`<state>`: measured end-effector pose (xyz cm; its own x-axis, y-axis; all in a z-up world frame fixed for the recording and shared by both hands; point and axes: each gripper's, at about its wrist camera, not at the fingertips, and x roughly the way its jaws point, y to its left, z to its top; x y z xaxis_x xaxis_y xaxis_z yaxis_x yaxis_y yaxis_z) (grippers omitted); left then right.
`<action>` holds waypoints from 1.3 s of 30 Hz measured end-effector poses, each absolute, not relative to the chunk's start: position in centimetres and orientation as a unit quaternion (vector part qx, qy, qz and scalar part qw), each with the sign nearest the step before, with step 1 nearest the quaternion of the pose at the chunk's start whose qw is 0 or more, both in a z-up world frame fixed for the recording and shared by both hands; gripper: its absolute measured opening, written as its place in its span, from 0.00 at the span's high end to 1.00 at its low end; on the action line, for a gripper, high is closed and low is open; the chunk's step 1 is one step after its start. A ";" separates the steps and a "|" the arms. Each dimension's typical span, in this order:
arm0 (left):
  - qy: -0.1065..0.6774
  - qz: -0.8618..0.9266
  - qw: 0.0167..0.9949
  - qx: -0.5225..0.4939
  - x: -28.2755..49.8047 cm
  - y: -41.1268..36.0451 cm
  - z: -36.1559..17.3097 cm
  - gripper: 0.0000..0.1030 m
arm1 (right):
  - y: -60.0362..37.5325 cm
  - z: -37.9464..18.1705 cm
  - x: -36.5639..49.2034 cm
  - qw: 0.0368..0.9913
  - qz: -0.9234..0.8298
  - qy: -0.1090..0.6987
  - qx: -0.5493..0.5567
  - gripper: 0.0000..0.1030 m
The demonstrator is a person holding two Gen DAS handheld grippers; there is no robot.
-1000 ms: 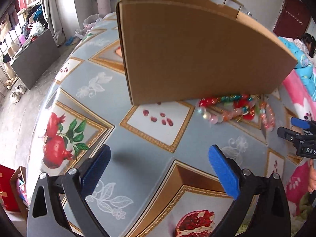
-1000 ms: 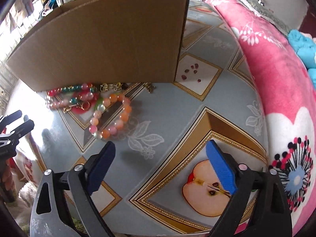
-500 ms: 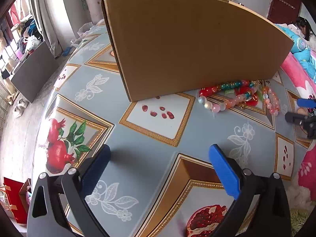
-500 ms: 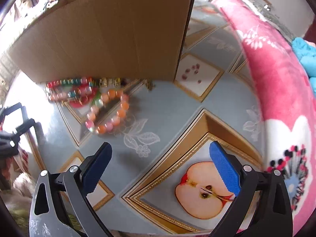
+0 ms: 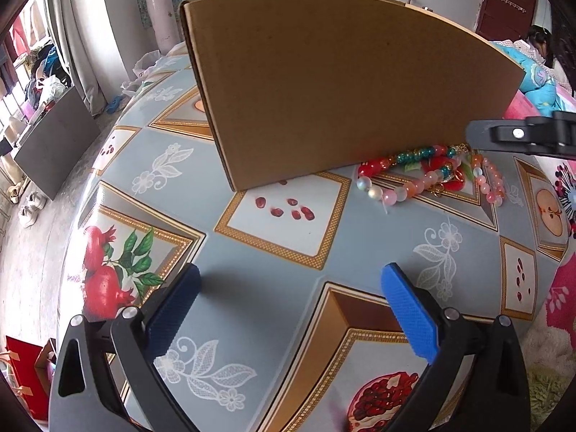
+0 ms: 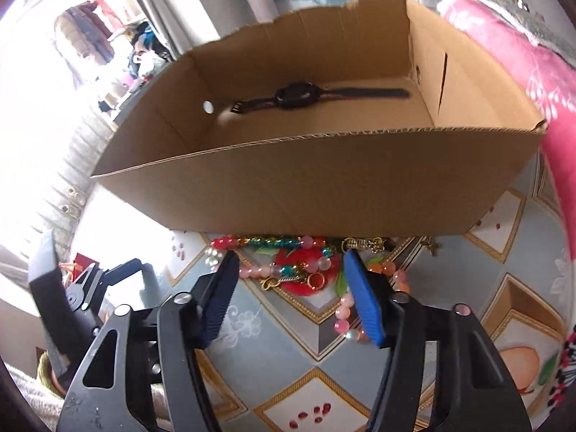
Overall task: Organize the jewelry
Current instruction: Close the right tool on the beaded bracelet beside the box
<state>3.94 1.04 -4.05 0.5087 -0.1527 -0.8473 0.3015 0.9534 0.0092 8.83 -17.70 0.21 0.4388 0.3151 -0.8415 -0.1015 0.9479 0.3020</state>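
Left view: I keep my left gripper (image 5: 288,309) spread and empty over the cloth (image 5: 259,266), clear of the beads (image 5: 432,176) by the box (image 5: 324,90); right view: right gripper (image 6: 291,288) closing around beads (image 6: 306,270), nothing pinched yet, watch (image 6: 298,95) already boxed.

A pink blanket (image 6: 511,46) lies along the worktop's (image 5: 288,288) right edge; white shoes (image 5: 30,208) stand on the floor beyond its left edge.

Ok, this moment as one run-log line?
task: organize jewelry | right gripper: closing over bead pile, nothing gripped | left gripper: open, empty | cardboard box: holds black watch
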 end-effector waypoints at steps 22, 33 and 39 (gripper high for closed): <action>0.463 -0.142 0.871 0.081 4.0 1.2 -4.2 0.04 | -15.0 -2.5 9.5 0.844 0.068 0.530 0.051 0.86; 0.444 -0.143 0.882 0.074 3.3 1.3 -4.1 0.05 | -13.5 0.5 7.2 0.851 0.143 0.497 0.085 0.93; 0.432 -0.147 0.889 0.029 3.1 2.8 -3.1 0.15 | -12.7 1.5 5.4 0.836 0.178 0.508 0.104 0.93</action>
